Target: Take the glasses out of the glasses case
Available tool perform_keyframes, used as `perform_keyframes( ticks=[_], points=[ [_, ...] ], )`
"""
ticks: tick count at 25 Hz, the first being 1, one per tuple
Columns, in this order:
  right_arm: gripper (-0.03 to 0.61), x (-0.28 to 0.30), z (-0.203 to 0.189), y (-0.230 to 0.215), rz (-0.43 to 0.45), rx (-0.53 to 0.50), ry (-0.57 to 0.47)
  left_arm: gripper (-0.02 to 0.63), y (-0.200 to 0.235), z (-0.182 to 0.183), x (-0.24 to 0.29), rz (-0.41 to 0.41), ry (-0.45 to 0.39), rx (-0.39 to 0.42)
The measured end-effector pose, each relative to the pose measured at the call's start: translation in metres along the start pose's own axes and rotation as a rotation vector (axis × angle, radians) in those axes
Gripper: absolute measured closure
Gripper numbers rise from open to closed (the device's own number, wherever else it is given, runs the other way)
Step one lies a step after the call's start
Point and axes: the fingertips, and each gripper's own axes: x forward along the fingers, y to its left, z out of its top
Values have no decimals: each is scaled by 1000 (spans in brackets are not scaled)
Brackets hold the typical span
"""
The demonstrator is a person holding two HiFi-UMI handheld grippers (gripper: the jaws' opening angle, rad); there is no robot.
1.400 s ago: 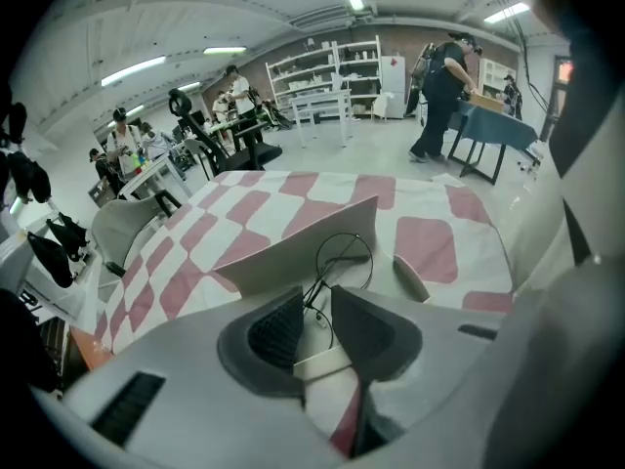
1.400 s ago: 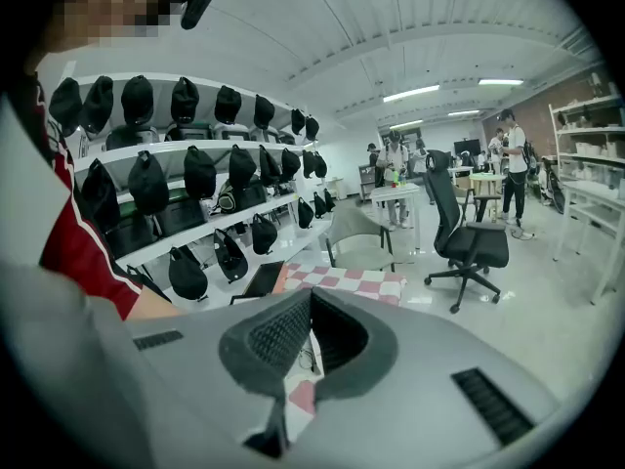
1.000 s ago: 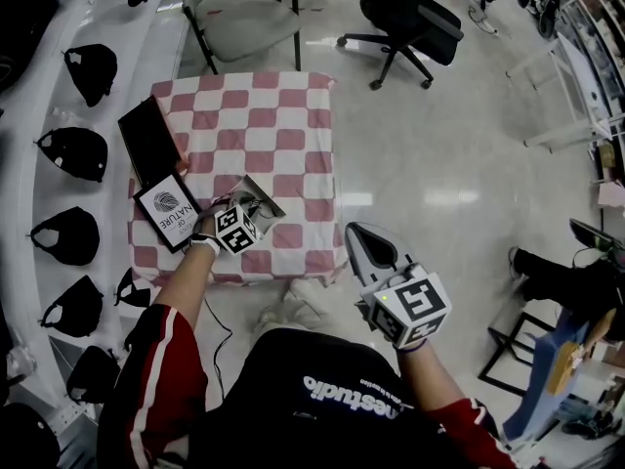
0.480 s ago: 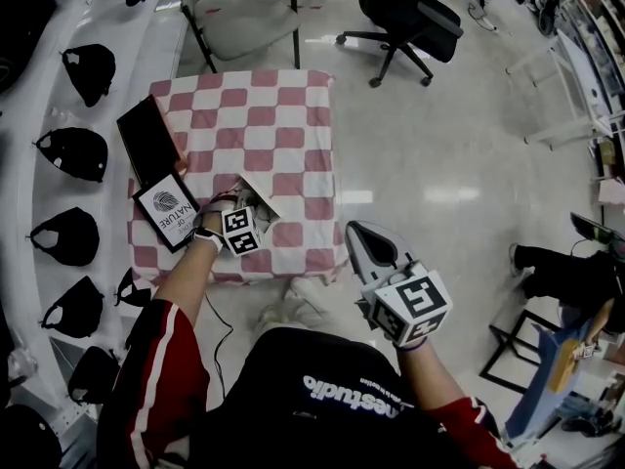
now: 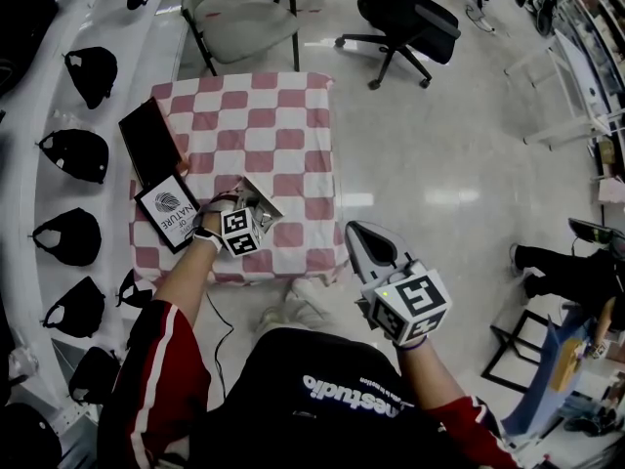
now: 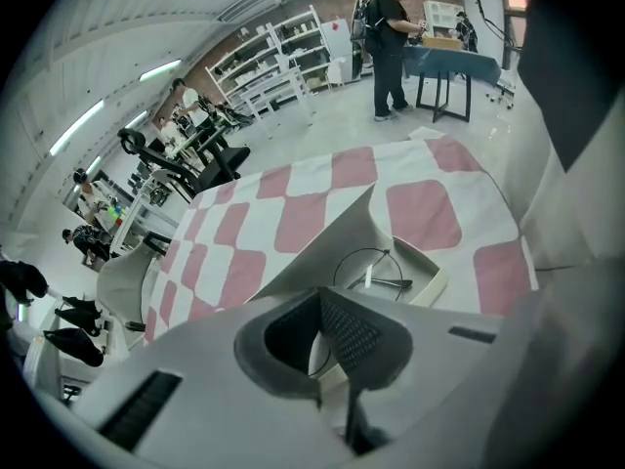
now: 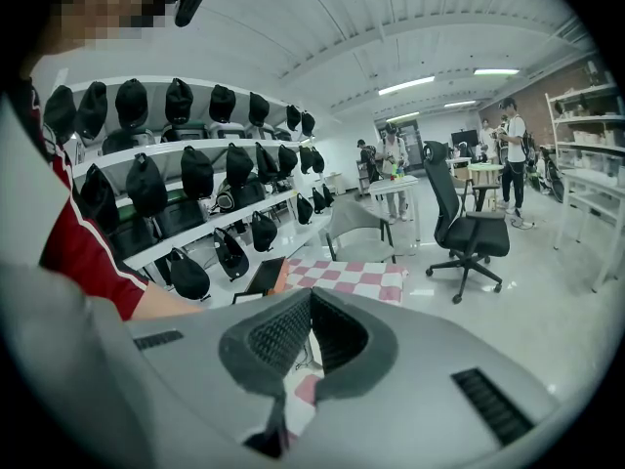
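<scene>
Left hand-held gripper (image 6: 318, 296) is over the near edge of the checked desk (image 5: 283, 115), jaws closed tip to tip just above the open glasses case (image 6: 441, 283). The glasses (image 6: 376, 267) lie inside the case, the near part hidden behind the jaws; contact cannot be confirmed. Right hand-held gripper (image 7: 311, 296) is off the desk's right near corner, jaws closed, holding nothing

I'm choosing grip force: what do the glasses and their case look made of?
Glasses: thin dark wire rims and arms, probably metal. Case: stiff matte off-white shell, its raised lid keeping a flat shape; plastic or covered card, can't tell which.
</scene>
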Motion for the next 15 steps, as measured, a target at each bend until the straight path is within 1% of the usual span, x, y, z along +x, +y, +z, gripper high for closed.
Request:
perform_keyframes(
  ticks=[6, 10, 15],
  points=[
    [575, -3, -1, 2, -3, -3, 0, 609, 1, -3, -5, -8, -7, -5],
    [575, -3, -1, 3, -2, -4, 0, 609, 4, -6, -7, -11, -6, 18],
    [575, -1, 0, 5, 1, 1, -5, 606, 2, -11, -8, -53, -10, 8]
  ],
)
